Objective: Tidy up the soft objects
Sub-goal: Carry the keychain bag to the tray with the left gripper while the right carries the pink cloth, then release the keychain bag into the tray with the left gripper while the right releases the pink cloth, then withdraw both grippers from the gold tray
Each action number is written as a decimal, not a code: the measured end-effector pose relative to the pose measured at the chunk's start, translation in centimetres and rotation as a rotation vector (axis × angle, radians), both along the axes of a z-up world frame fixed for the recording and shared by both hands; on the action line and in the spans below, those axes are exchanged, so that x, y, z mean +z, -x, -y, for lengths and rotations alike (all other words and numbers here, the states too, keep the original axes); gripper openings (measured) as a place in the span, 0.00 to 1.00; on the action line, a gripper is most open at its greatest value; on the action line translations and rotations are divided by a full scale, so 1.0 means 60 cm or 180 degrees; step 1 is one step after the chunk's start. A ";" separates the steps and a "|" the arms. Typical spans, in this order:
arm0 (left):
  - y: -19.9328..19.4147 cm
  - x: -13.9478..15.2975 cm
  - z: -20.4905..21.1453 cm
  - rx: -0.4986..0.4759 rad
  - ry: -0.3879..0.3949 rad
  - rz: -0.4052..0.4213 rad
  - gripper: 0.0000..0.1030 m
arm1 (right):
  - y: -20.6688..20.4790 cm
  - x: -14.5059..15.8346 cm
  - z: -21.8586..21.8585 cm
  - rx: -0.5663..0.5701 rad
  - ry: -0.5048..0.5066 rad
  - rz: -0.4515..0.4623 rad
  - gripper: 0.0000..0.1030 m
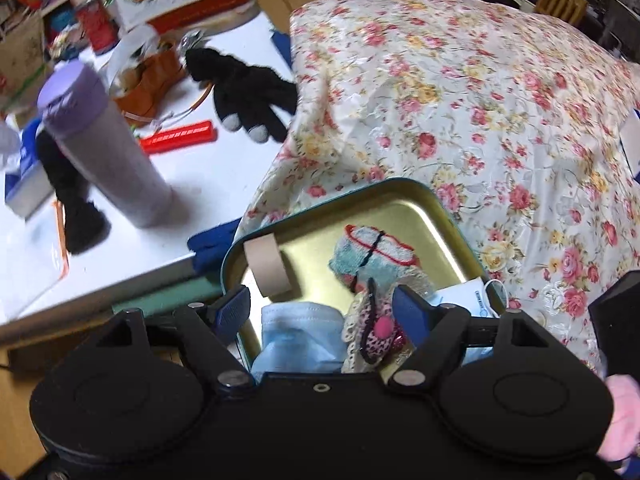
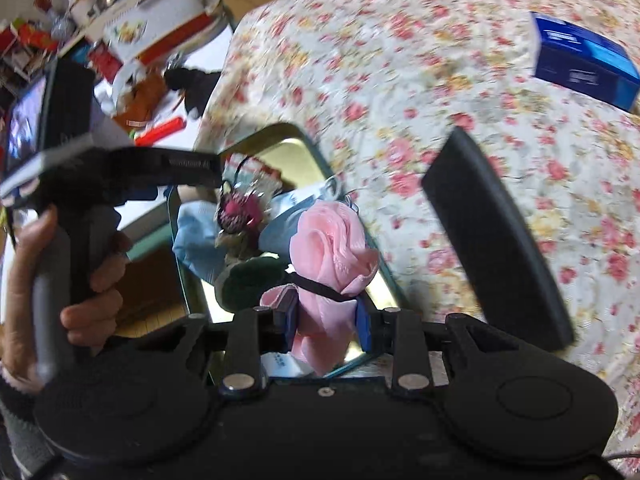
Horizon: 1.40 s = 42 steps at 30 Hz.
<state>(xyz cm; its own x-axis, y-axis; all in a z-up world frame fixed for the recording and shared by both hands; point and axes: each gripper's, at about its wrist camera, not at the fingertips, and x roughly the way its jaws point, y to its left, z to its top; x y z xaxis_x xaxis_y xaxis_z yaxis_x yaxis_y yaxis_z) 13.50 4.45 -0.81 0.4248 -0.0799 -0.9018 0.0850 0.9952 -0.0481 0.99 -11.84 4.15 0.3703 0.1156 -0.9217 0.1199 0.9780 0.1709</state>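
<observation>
My right gripper (image 2: 327,326) clamps the pink scrunchie (image 2: 332,248); left gripper (image 1: 326,312) jaws released. I should drop it squarely inside the tin (image 1: 404,208).

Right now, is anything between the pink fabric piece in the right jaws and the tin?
Yes. The left gripper hangs over the tin, above the leopard-print hair tie. The pink fabric piece, clamped in the right gripper, is already over the tin's near end.

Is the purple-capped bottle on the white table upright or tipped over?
Upright. The purple-capped bottle stands on its base on the white table, cap on top; its lean looks like fisheye distortion.
</observation>
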 end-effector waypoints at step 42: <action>0.026 -0.034 0.005 0.0101 -0.0303 -0.0182 0.73 | -0.048 -0.035 -0.037 0.0023 0.0593 -0.0268 0.48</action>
<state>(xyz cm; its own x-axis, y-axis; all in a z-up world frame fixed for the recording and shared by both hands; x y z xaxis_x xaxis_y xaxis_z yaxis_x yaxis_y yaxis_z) 11.95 4.13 -2.84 0.3734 0.0201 -0.9274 0.0531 0.9977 0.0430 3.86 -9.59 2.07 0.2909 -0.0575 -0.9550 0.1189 0.9926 -0.0235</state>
